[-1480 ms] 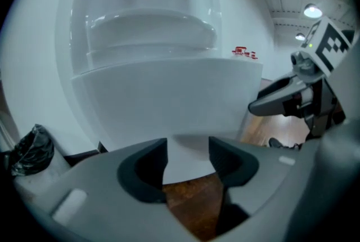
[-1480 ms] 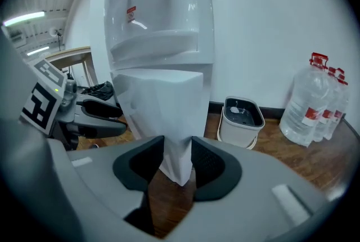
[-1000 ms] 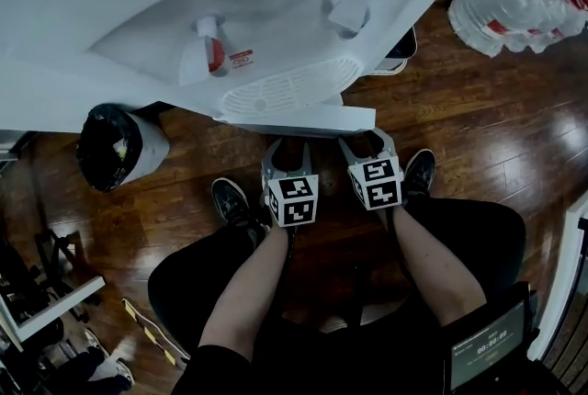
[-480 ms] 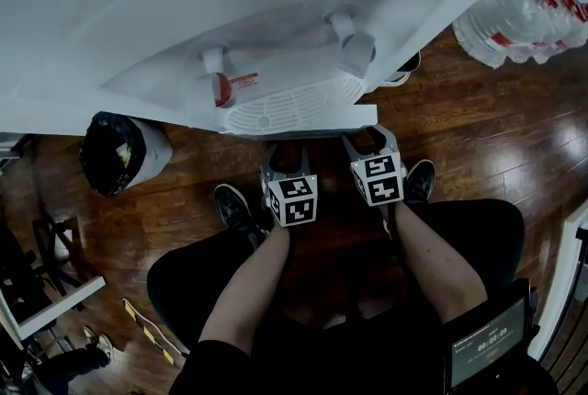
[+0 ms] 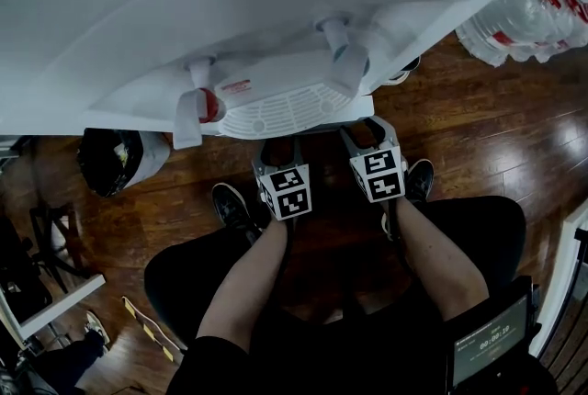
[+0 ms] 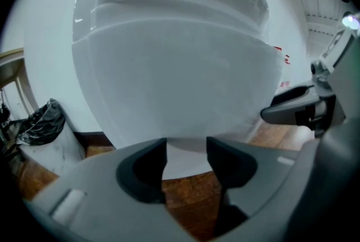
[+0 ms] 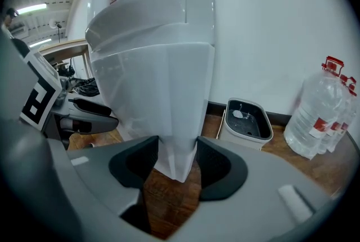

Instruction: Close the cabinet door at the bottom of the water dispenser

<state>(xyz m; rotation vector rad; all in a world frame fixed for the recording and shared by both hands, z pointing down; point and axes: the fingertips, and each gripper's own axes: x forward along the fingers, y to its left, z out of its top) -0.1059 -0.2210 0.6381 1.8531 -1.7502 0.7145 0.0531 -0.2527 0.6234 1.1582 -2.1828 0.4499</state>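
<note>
jaws of left gripper [image 6: 186, 151] opening, nothing btwn; right gripper [image 7: 177, 151] jaws spread wide, no pinch. both low at water dispenser [image 5: 276, 35] base, tips near cabinet door [image 6: 180, 94], which looks nearly shut. step: final push. next: press door flush w/ dispenser front.

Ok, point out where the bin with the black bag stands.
In the head view the bin stands on the floor at left, beside the water dispenser.
</note>
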